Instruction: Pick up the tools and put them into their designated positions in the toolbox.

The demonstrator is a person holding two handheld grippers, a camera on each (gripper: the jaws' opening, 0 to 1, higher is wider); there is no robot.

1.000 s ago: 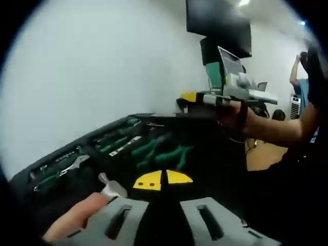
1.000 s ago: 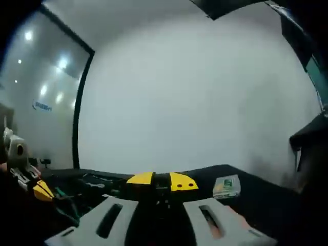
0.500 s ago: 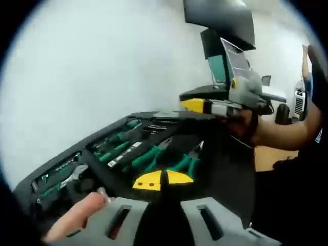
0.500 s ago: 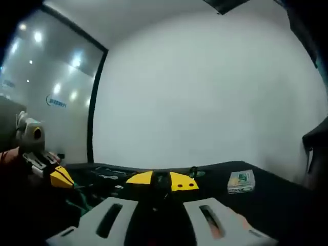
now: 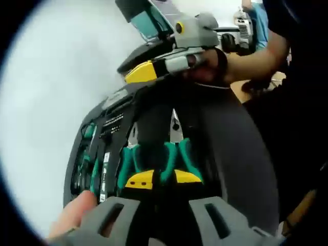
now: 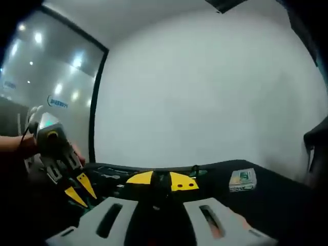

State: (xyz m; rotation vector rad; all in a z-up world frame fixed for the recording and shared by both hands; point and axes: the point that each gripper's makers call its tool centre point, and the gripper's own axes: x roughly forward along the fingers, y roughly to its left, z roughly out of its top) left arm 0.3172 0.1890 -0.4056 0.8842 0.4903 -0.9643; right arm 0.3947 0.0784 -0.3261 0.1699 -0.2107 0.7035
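Observation:
An open black toolbox [image 5: 115, 120] lies below me, with green-handled tools in its slots. Two pairs of green-handled pliers [image 5: 148, 159] lie right under my left gripper [image 5: 164, 178]. Its yellow tips stand a little apart, open, with one green handle showing in the gap. The right gripper [image 5: 139, 73] hangs over the far end of the box, held by a hand [image 5: 215, 64]. In the right gripper view, my right gripper [image 6: 162, 180] points over the toolbox [image 6: 110, 177], tips slightly apart with nothing seen between them. The left gripper [image 6: 79, 190] dips in at the left with its tips splayed.
A small green and white box [image 6: 242, 179] lies on the dark table at the right. A white wall stands behind. A finger [image 5: 72, 218] shows beside my left gripper's body. A person in a blue top [image 5: 256, 20] and a screen [image 5: 151, 18] are at the far end.
The left gripper has tilted down and moved close over the green pliers, and its tips have parted from shut. The right gripper has hardly moved.

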